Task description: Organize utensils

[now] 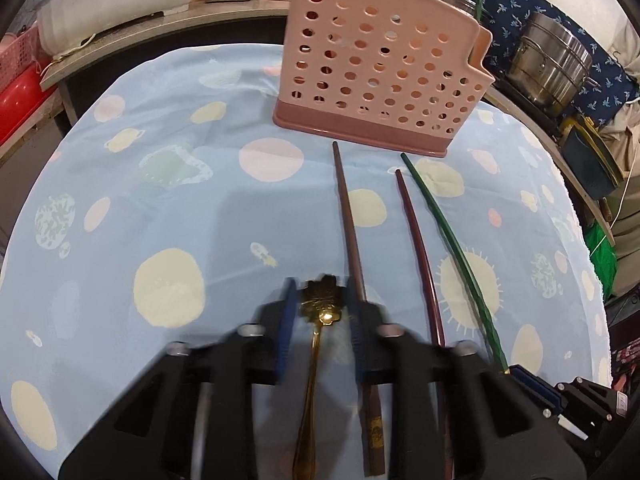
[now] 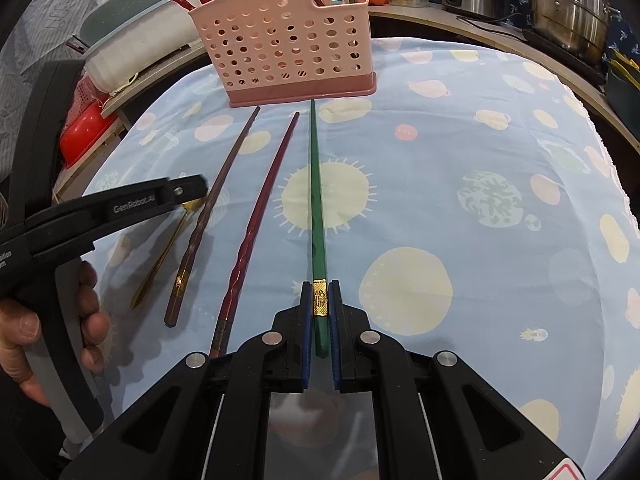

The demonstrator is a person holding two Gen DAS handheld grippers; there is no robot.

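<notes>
Now, step: picking utensils up.
Left claw (image 1: 320, 296): blurred, jaws apart astride the spoon (image 1: 313, 360) bowl.
Right claw (image 2: 320, 304): clamped on the green chopstick (image 2: 313, 184).
Next: squeeze left, lift both to the basket (image 2: 280, 44) ahead.

A planet-print blue tablecloth (image 2: 480, 140) covers the table; steel pots (image 2: 568, 12) crowd the counter behind.
</notes>
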